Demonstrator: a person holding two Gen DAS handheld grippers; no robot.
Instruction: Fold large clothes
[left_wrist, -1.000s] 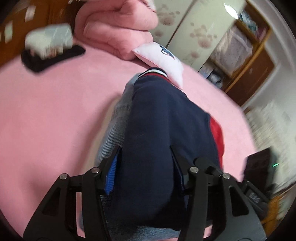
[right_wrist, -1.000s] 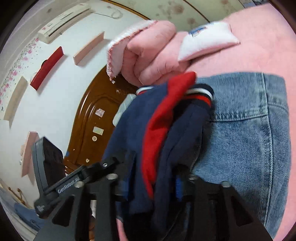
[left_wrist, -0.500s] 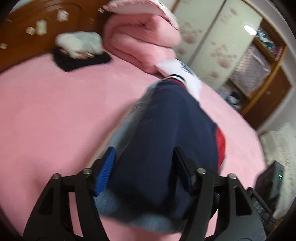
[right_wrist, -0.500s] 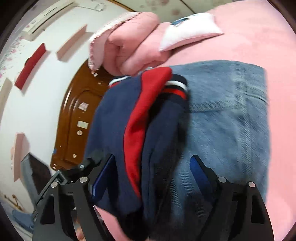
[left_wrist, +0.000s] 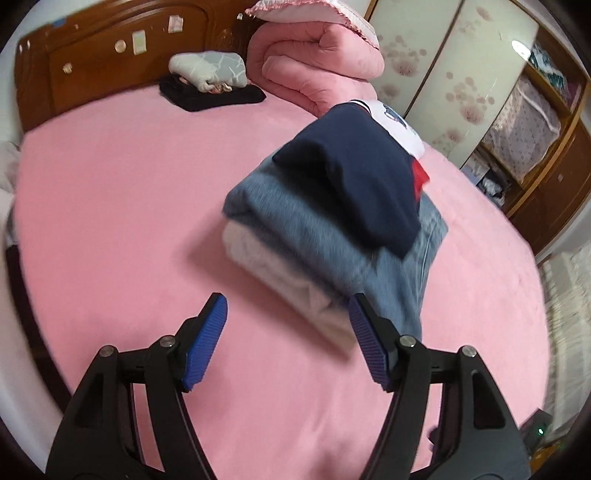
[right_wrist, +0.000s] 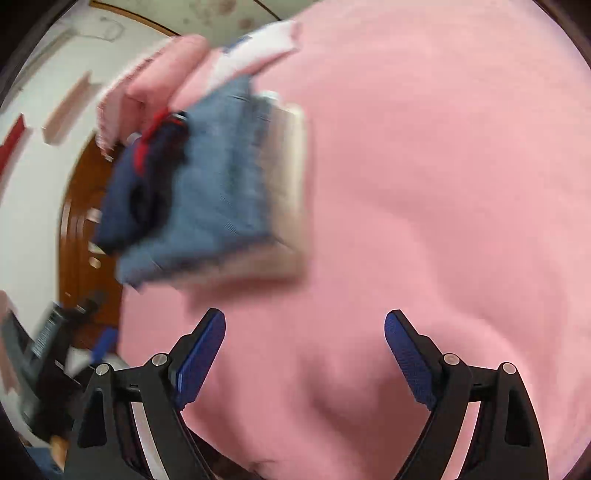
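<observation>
the folded pile sat done on the bed. left gripper was open and empty; right gripper was opening, empty.

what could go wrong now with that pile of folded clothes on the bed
1. The navy top sits skewed on the jeans, overhanging one edge; it may slide off.
2. The left claw has one finger near the pile's corner; a sweep could snag the pale bottom layer and undo the folds.

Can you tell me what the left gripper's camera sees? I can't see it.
A stack of folded clothes, navy top over jeans, sits on a pink bed. The left gripper is open and empty.
</observation>
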